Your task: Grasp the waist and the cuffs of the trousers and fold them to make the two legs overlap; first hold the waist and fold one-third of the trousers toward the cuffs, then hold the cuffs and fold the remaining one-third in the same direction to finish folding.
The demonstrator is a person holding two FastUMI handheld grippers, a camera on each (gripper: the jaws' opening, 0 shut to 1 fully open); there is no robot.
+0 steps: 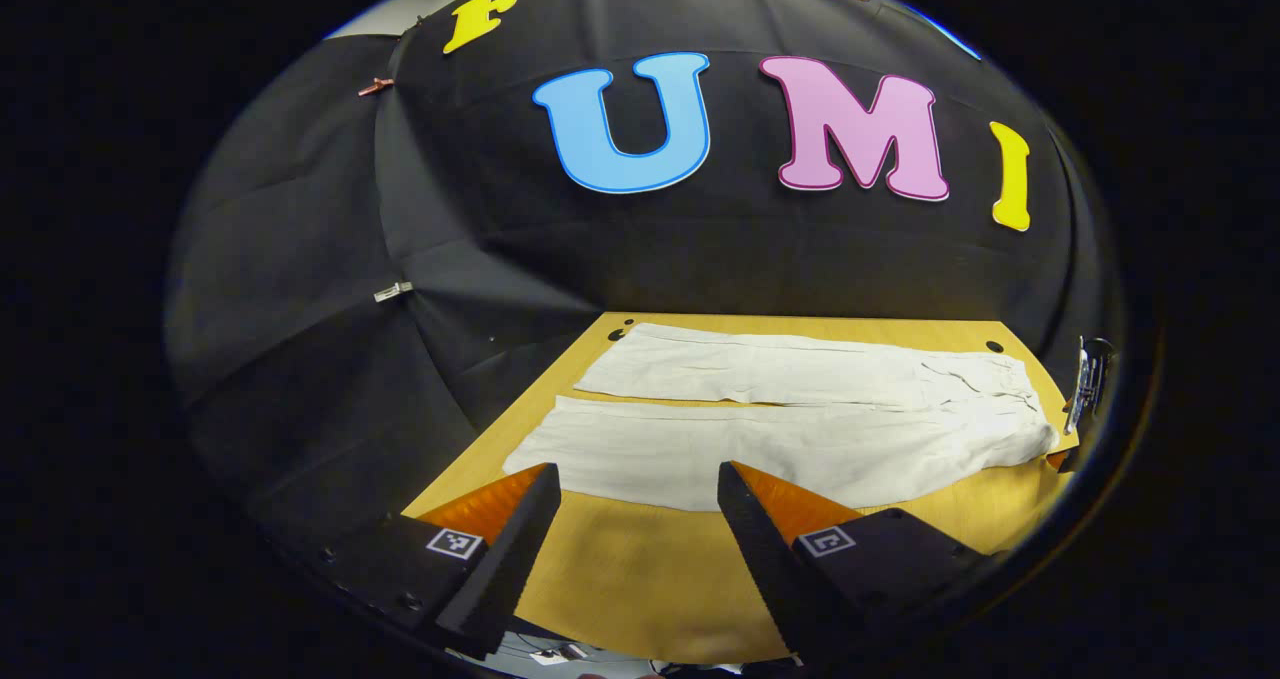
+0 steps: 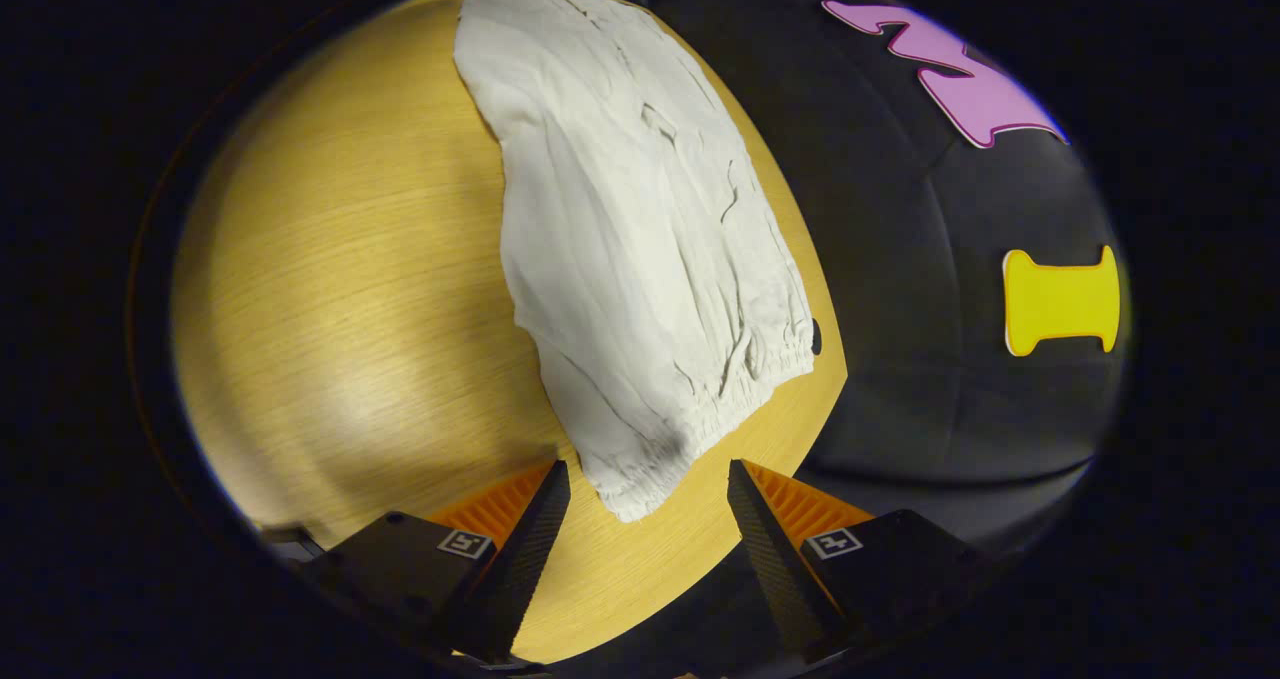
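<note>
Right claw (image 2: 640,489) agape, trousers (image 2: 640,249) on table (image 2: 350,289)

Trousers (image 1: 800,419): flat on the table (image 1: 640,569), lengthwise across it in the left gripper view, legs side by side, one nearer, one farther.
Waist (image 2: 700,409): at the right end in the left gripper view; in the right gripper view, nearest, close to the table's edge.
Cuffs (image 1: 560,424): at the left end in the left gripper view, near the table's left edge.
Left gripper (image 1: 635,489): before the near leg's long edge, above bare table, fingers parted.
Right gripper (image 2: 648,489): at the waist's corner, fingers parted on either side of it, apart from the cloth.
Booth wall (image 1: 700,249): behind the table's far edge.
</note>
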